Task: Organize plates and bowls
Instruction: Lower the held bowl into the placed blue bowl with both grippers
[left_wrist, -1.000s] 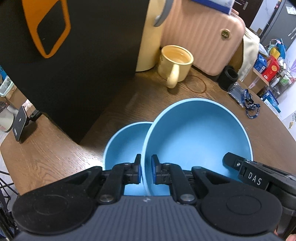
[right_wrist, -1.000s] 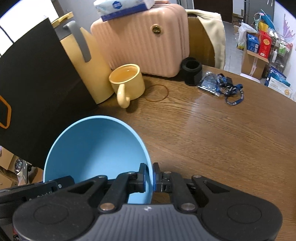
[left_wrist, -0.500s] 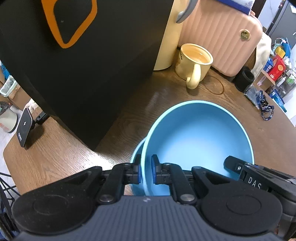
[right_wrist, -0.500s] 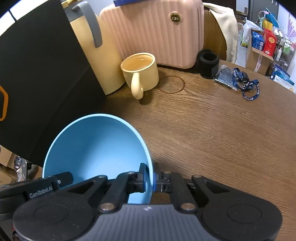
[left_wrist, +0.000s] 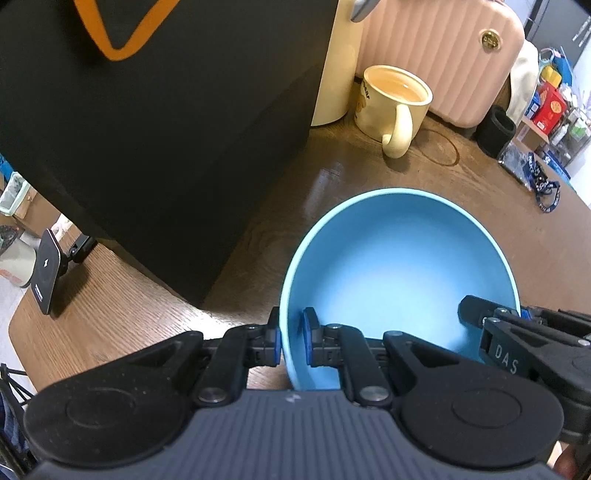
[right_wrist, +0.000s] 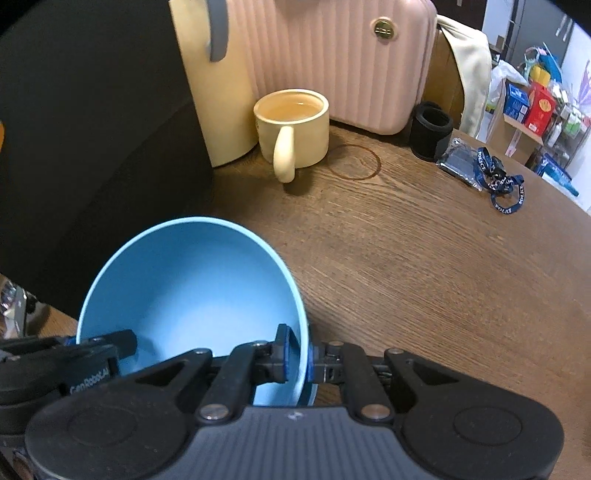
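Nearest the cameras, the left gripper (left_wrist: 290, 341) is clenched on the near left rim of the big blue bowl (left_wrist: 399, 273), one pad outside the wall and one inside. The right gripper (right_wrist: 299, 356) grasps the opposite rim the same way; its jaws have just been opening very slightly, with the bowl wall between them and the pads apparently pressing it. Each tool's fingertip also shows at the edge of the other's view, inside the bowl.

A second ago a smaller blue bowl lay in plain sight to the left of and below the carried one. Half a second ago only a sliver of it showed. Now the left view shows none of it, and the right view shows just a thin blue edge (right_wrist: 312, 397) peeking out under the big bowl's rim. Over the same time the wooden table (right_wrist: 424, 266) has come closer beneath both tools. I judge that the big bowl has been lowered over the small one, so the stacking step is close to done and letting go should follow once it sits steady. Whether it rests fully seated cannot be told.

Farther off stand a cream mug (right_wrist: 291, 129), a yellow jug (right_wrist: 221, 92) and a pink ribbed case (right_wrist: 340, 62).
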